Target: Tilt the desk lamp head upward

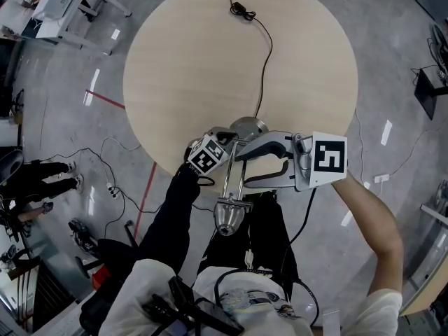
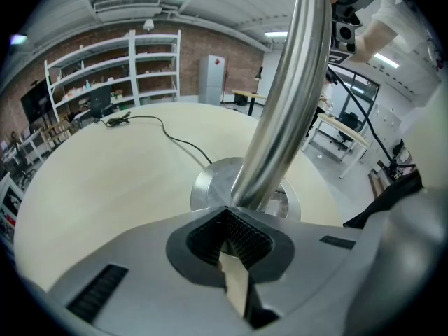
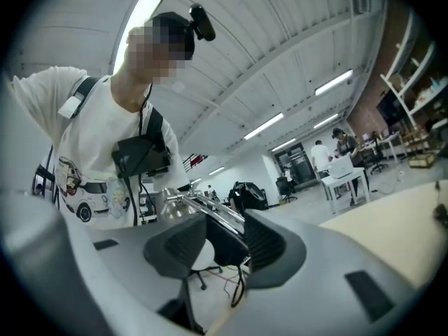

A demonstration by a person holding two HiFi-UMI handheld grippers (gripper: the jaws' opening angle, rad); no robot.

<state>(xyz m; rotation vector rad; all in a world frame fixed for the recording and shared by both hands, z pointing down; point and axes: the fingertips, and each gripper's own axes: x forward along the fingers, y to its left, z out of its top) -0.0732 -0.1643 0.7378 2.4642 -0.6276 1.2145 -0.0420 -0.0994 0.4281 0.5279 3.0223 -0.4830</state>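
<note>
Lamp head (image 1: 229, 215) is hanging nearest us, past the table (image 1: 210, 47) edge. We are pinching the pole (image 2: 280, 117) with the left gripper (image 2: 231, 219) and the arm (image 3: 210, 212) with the right gripper (image 3: 218, 233). A slipping arm could drop the head.

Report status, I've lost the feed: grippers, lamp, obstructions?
Left gripper shut at foot of lamp pole. Right gripper shut on lamp arm, short of the lamp head. Cord trails away across table, nothing blocking.

Head view looks steeply down; both tool views sit close, sharing the lamp (image 1: 231, 217).
</note>
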